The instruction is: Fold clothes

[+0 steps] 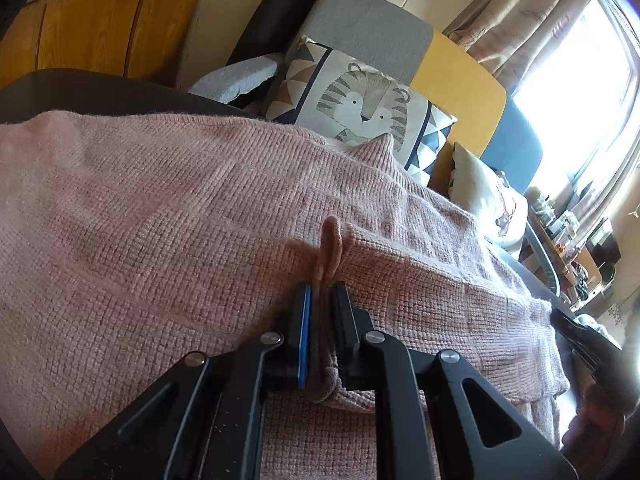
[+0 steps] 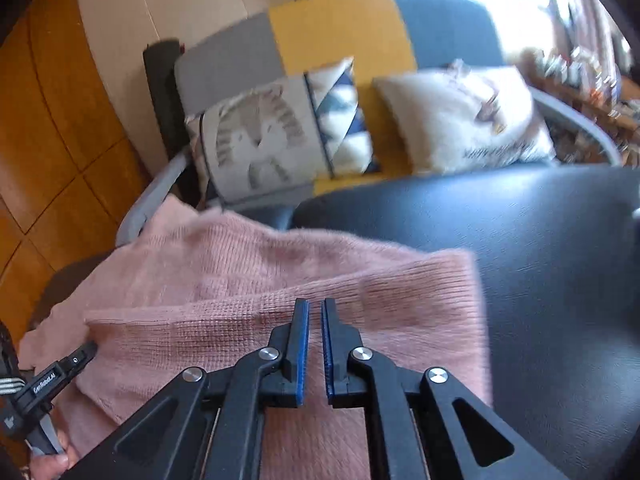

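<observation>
**Pink knit sweater held at one pinch point, second gripper empty above its edge**

The pink knit sweater (image 1: 168, 216) lies spread over a black leather seat (image 2: 560, 272), one folded panel ending in a ribbed edge (image 2: 432, 280) near the seat's bare part. The left gripper (image 1: 320, 304) pinches a raised ridge of the knit between its blue pads; the cloth stands up in a narrow loop just beyond the fingertips. The right gripper (image 2: 315, 312) hovers over the folded panel with its fingers nearly pressed together and nothing between them.

Risks, as judged from this arrangement: the single pinch holds only a thin ridge, so a pull may drag one layer and slide the fold apart. The loose knit could snag or stretch on the pad edges. The smooth leather offers little friction, so the whole garment may slip toward the floor (image 2: 48, 128). The right fingers, nearly closed, would push the cloth rather than grasp it unless spread first. Behind, a tiger-print cushion (image 1: 360, 100) rests on the sofa (image 1: 368, 28).
</observation>
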Action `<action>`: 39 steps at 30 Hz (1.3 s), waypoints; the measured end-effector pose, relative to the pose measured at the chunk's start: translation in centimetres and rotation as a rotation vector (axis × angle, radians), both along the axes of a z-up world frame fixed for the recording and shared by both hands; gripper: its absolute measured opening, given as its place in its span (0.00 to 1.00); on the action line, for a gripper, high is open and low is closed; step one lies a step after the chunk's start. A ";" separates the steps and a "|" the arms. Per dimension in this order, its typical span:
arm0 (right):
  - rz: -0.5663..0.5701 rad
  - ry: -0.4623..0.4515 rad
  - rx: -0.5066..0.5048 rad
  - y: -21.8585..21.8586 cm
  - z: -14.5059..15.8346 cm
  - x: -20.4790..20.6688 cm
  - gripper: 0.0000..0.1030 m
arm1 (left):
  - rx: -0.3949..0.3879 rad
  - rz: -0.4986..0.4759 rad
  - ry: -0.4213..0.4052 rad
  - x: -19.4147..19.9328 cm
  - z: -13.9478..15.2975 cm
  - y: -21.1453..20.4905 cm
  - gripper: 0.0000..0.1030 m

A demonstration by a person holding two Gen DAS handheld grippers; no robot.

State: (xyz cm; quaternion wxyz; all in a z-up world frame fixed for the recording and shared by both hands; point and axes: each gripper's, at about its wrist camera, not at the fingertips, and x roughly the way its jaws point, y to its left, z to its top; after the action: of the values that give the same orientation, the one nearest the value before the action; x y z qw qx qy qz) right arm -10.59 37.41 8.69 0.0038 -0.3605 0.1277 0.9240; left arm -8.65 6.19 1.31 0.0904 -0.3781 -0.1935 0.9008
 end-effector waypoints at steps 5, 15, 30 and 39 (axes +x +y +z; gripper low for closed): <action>-0.162 -0.063 -0.033 2.1 -1.4 2.3 0.05 | 0.000 0.000 -0.001 -0.1 0.0 0.0 0.13; -0.169 -0.024 -0.143 3.8 -2.5 3.0 0.05 | -0.033 0.027 0.120 2.9 3.6 1.0 0.14; -0.182 -0.008 -0.077 2.7 -2.0 2.7 0.05 | -0.164 -0.427 -0.020 -1.6 1.7 22.9 0.06; -0.185 -0.007 -0.063 2.5 -2.0 2.6 0.05 | -0.040 -0.229 -0.044 -3.6 1.0 13.1 0.03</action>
State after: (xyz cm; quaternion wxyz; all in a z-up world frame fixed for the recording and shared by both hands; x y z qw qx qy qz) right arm -7.95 39.90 6.71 0.0780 -0.3503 0.1895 0.9139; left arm -12.22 19.34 2.35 0.1810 -0.4192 -0.1330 0.8797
